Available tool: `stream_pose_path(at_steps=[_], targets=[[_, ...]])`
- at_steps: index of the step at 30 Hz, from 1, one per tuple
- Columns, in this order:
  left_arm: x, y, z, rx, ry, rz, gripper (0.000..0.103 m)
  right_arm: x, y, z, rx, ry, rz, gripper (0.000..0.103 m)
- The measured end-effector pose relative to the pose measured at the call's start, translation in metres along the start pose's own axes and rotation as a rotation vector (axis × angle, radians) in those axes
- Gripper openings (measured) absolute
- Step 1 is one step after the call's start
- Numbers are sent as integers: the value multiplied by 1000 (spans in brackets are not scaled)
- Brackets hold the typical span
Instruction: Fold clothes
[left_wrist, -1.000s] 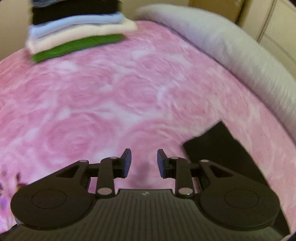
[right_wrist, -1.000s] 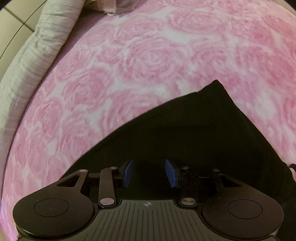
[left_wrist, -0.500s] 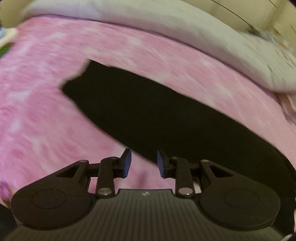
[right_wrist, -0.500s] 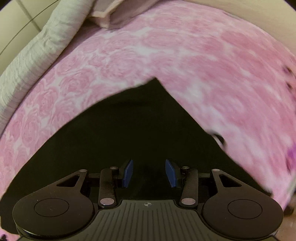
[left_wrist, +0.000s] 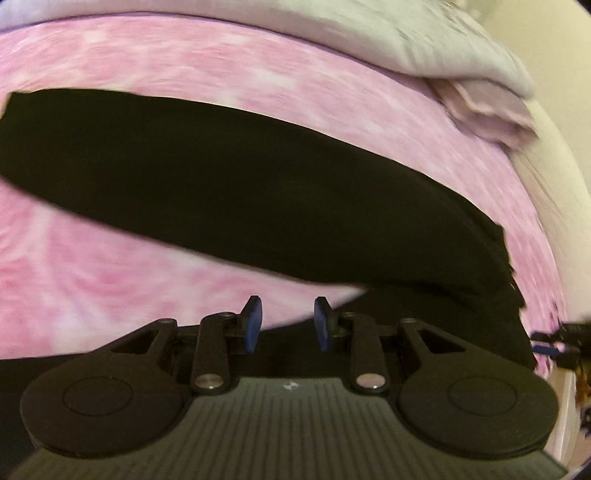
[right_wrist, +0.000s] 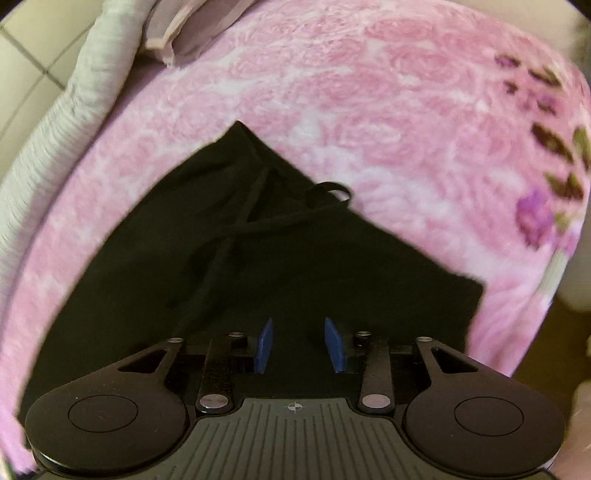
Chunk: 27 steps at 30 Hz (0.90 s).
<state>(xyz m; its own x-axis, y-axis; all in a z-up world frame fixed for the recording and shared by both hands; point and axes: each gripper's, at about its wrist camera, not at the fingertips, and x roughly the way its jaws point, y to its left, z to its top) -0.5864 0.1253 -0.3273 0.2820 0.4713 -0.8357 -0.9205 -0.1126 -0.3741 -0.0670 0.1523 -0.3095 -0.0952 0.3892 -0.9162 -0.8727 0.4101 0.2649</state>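
Black trousers (right_wrist: 236, 266) lie flat on the pink bed (right_wrist: 388, 92), long axis stretching left across the left gripper's (left_wrist: 287, 321) view; right gripper (right_wrist: 298, 343) hovers above the waistband, jaws closing on nothing; left jaws apart, empty.

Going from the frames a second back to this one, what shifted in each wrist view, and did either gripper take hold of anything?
The left gripper swung away from the stacked folded clothes, now out of view, to the long black fabric garment on the pink rose-patterned blanket. The right gripper shifted along it to the drawstring end, jaws closing, gripping nothing yet. Nothing was grasped or released; the garment still lies flat.
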Motion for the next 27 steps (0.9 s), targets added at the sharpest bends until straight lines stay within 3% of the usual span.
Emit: stream_pose_path(at_steps=[8,13,19,22,24,25,27], targets=[[44,-116,-11,173,68,-125,27,11,-52,26,-119,68,-9,37],[88,-193,-7,406,99,-170,28,15,-77,28,-223,93,-32,37],[140,-271,5,701,119,-194,37,16,-116,31,-127,122,9,37],[166,-294,6,806,148,-187,37,17,-130,31,-66,130,48,37],[180,-305,7,856,169,-179,28,19,-133,30,-50,134,63,37],[185,-308,6,868,181,-174,1,20,-134,30,-49,134,65,37],[180,-309,4,892,182,-157,0,22,-135,31,-48,132,69,37]])
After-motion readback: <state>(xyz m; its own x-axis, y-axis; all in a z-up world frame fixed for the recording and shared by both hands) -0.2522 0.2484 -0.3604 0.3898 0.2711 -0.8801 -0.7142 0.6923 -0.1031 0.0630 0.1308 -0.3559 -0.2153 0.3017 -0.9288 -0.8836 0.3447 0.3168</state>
